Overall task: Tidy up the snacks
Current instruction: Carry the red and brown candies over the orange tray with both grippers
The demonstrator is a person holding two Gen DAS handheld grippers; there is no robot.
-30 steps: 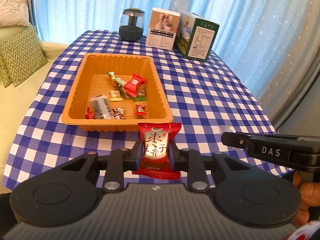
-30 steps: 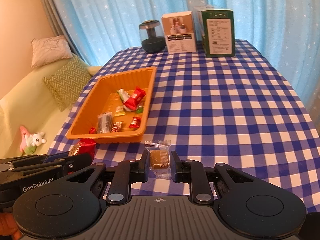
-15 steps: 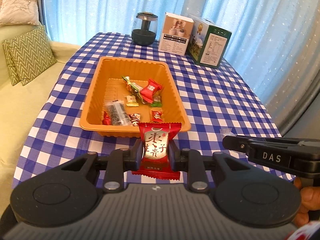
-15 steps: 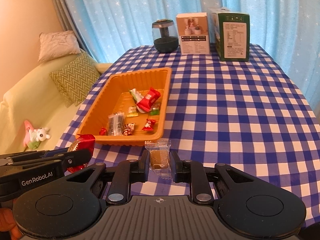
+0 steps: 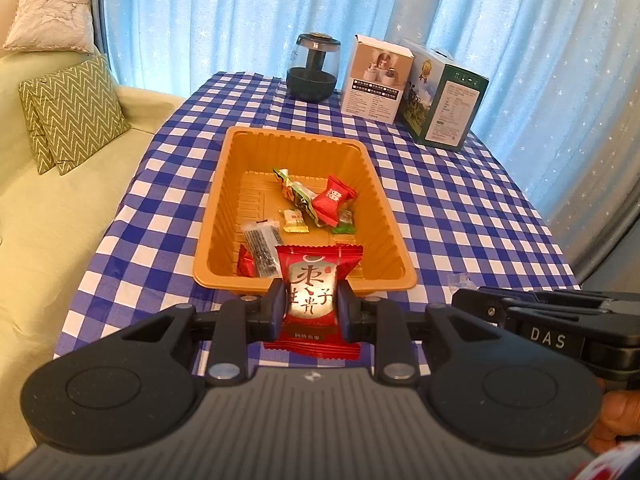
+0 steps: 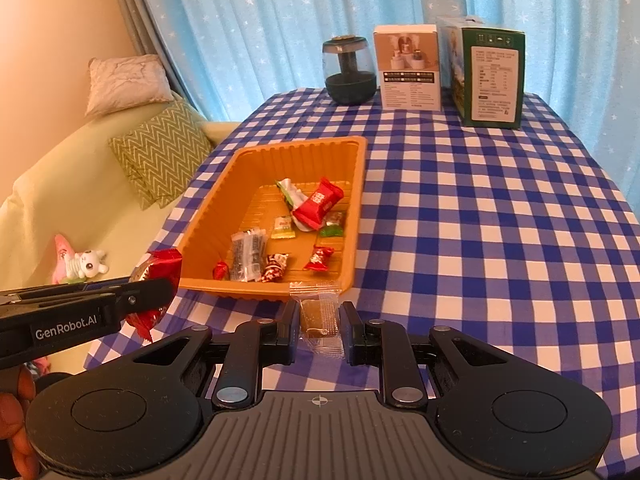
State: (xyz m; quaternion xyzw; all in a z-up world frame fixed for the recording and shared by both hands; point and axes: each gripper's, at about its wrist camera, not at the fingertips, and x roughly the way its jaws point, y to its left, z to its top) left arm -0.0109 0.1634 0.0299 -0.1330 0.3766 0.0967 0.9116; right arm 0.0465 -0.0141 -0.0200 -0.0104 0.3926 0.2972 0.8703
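An orange tray [image 5: 384, 204] [image 6: 208, 224] sits on the blue checked table and holds several wrapped snacks. My left gripper [image 5: 312, 304] is shut on a red snack packet [image 5: 316, 276] with white characters, held just before the tray's near rim. In the right wrist view that packet [image 6: 158, 270] shows at the left. My right gripper [image 6: 320, 320] is shut on a clear-wrapped brown snack [image 6: 318, 314], near the tray's near right corner. The right gripper's body [image 5: 540, 320] shows at the right in the left wrist view.
A dark round jar [image 5: 314, 68] [image 6: 351, 70], a white box [image 5: 376, 80] [image 6: 410, 68] and a green box [image 5: 444, 100] [image 6: 490, 72] stand at the table's far edge. A sofa with cushions [image 5: 72, 116] [image 6: 160, 152] lies left of the table.
Both grippers have moved forward and up toward the tray's near rim, each keeping its snack. The tray's contents have not moved.
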